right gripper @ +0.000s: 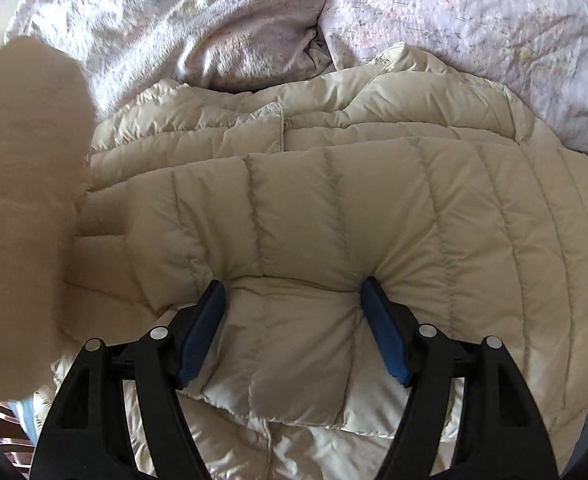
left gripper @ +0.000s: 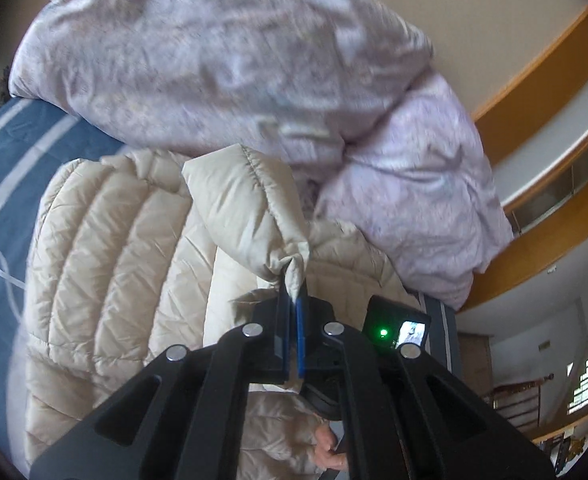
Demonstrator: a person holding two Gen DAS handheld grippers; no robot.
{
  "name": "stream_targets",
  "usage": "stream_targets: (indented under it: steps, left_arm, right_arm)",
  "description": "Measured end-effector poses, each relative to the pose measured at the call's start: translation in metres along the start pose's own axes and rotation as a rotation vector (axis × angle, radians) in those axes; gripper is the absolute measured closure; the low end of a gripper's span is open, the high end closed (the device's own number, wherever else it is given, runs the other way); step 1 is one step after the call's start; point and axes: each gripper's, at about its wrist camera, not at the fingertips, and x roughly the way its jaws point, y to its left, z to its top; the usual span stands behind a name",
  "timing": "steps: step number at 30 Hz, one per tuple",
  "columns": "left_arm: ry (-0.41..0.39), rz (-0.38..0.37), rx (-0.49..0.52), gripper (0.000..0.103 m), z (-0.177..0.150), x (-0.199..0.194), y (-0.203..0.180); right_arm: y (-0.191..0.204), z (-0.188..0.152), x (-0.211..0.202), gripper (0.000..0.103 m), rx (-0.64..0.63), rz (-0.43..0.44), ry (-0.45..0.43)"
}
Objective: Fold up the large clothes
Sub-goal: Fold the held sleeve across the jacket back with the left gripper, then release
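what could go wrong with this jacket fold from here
The left gripper pinches only a thin tip of the puffer jacket, so the slick fabric could slip out mid-fold. The right gripper is open, its fingers only pressing into the jacket, so the body might shift. The lilac duvet crowds the jacket's far edge.

1. The jacket (right gripper: 334, 208) is cream-beige, quilted in stitched channels.
2. The duvet (left gripper: 222, 56) is pale lilac with a faint mottled print of pink and grey flecks.
3. The sheet (left gripper: 10, 168) is blue with white stripes and a thin white looping line.
4. Both grippers are black with blue pads (right gripper: 202, 336) and silver rivets.
5. The wood trim (left gripper: 542, 80) is orange-brown against a cream wall.
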Motion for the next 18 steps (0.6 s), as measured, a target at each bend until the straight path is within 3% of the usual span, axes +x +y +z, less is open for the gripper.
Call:
stream_targets:
  steps: [7, 18]
  left_arm:
    - [0.063, -0.004, 0.060, 0.101, -0.016, 0.025, -0.022]
    - [0.184, -0.039, 0.110, 0.100, -0.047, 0.071, -0.052]
  right_arm:
    - [-0.039, -0.016, -0.041, 0.031, 0.033, 0.043, -0.089]
    - [-0.076, -0.055, -0.075, 0.031, 0.092, -0.075, -0.144]
